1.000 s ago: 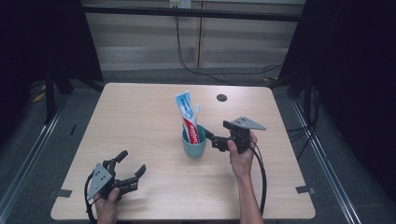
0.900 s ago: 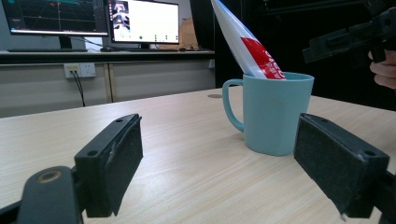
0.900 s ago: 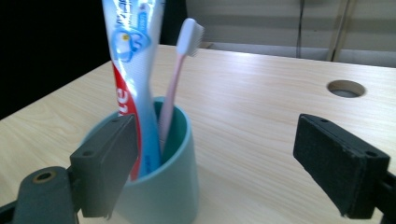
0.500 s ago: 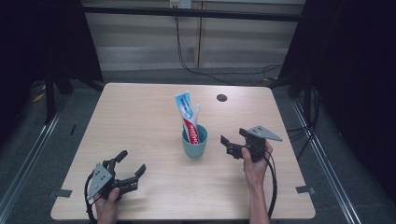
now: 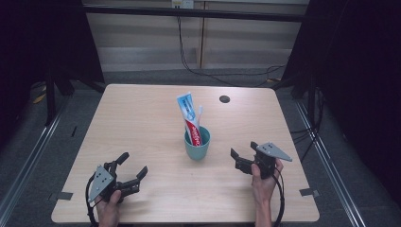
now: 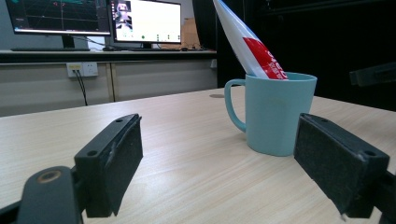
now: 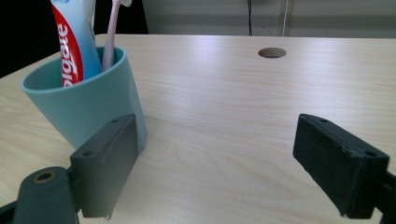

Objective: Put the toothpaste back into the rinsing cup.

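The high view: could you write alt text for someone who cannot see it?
A teal ceramic-looking mug holding a red, white and blue toothpaste tube and a pale toothbrush stands mid-way on a light wooden table. A person's hands hold open black tongs on either side, the left tongs and the right tongs, both apart from the mug.

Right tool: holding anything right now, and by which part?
Nothing is held. The right tool is open, jaws apart beside the mug, not touching it. The left tool is open too, with bare table between its jaws.
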The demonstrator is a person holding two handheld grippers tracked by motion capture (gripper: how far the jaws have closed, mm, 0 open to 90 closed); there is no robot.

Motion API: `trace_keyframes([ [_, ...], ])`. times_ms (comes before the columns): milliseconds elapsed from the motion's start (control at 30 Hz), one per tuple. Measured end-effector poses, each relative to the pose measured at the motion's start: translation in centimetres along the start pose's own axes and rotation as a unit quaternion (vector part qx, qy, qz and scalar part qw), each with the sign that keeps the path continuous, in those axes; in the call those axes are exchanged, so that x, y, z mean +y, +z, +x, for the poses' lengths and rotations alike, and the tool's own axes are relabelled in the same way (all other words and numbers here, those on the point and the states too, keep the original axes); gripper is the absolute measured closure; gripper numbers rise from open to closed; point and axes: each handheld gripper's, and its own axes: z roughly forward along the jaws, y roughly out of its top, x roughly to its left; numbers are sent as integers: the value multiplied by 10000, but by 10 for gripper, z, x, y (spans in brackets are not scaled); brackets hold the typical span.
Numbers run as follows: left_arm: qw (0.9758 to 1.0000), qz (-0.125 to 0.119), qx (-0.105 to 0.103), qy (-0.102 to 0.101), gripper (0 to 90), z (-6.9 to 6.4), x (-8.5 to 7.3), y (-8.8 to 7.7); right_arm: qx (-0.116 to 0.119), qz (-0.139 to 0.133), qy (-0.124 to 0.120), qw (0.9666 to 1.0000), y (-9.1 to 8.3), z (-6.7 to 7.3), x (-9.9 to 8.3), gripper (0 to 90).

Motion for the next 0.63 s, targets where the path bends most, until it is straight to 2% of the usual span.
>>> trace_keyframes([
  [167, 10000, 1, 7, -3, 155, 0, 0, 0, -177, 111, -125, 9997, -6, -2, -15, 137],
  [300, 10000, 4, 18, -25, 155, 0, 0, 0, -163, 12, 32, 9999, -12, -7, -26, 137],
  [433, 10000, 14, 26, -22, 154, 0, 0, 0, -216, -55, 49, 9997, -14, -9, -36, 137],
  [633, 10000, 10, 42, -33, 153, 0, 0, 0, -228, -124, 170, 9995, -15, -11, -39, 138],
])
